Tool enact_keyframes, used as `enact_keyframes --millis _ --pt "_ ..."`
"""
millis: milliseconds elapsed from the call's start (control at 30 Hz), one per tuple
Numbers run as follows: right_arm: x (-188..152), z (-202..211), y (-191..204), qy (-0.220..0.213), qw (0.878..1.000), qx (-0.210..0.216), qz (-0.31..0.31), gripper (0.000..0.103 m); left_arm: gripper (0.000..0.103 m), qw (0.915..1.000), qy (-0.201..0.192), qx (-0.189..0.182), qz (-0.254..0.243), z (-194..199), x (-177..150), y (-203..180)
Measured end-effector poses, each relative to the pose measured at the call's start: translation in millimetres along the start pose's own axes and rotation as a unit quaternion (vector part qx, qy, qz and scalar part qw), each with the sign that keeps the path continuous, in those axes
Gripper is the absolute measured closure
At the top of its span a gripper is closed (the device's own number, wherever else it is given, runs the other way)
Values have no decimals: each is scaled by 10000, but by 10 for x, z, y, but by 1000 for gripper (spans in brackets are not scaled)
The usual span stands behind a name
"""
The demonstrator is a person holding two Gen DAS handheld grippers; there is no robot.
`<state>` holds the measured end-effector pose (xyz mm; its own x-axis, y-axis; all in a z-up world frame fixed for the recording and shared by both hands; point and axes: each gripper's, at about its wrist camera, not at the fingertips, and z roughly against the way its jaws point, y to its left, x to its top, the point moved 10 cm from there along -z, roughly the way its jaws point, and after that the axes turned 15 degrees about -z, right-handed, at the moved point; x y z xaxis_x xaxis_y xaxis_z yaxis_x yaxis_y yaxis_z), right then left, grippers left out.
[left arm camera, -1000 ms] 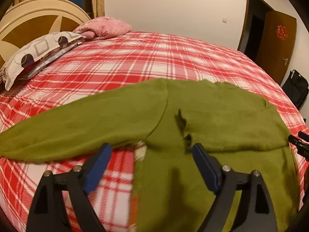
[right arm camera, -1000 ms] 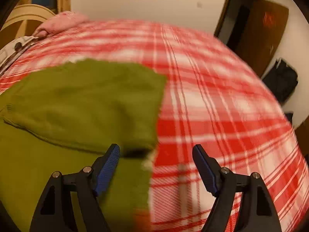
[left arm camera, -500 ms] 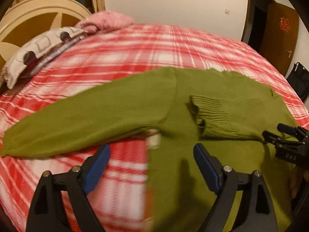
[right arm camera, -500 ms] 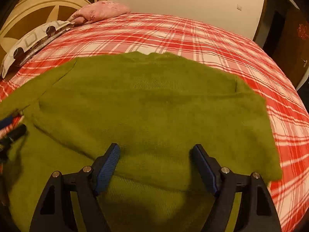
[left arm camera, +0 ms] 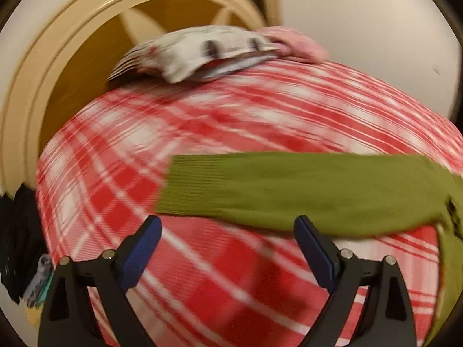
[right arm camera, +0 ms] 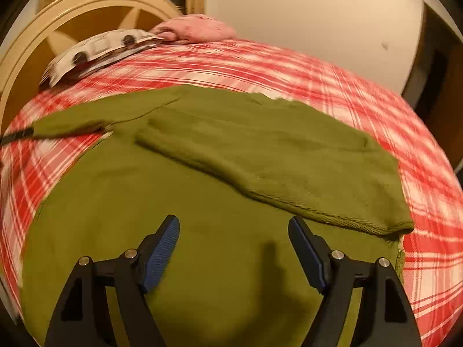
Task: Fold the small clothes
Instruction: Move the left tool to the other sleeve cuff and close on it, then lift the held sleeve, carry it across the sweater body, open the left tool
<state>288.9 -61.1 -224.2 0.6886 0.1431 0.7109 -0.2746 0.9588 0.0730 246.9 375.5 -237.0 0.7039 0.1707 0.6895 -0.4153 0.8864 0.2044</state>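
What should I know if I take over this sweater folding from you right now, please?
Left gripper: open, jaws just opening wider, nothing between them, near the cuff of the outstretched sleeve.
Right gripper: open, empty, over the sweater body.
The sweater lies flat on the plaid bed.
Done: the other sleeve is folded across the chest.
Left: fold the outstretched sleeve in, then fold the body.

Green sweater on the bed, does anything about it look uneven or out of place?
Yes. On the green sweater, one sleeve is folded across the body, while the other sleeve lies stretched out over the plaid bedspread.
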Motion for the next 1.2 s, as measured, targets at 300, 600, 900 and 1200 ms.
enact_keyframes --millis 300,600,900,1200 --pt "-179 125 184 -379 9975 -34 601 25 18 9925 250 -451 1111 -438 -33 300" --pt "-289 27 67 -212 9993 -91 291 25 52 9947 106 -382 950 -467 50 266" --pt "-328 21 49 -238 9988 -303 315 25 83 9947 83 -551 866 -396 99 183" --pt "-333 30 -10 -227 9994 -248 116 25 88 9944 53 -606 868 -439 121 180"
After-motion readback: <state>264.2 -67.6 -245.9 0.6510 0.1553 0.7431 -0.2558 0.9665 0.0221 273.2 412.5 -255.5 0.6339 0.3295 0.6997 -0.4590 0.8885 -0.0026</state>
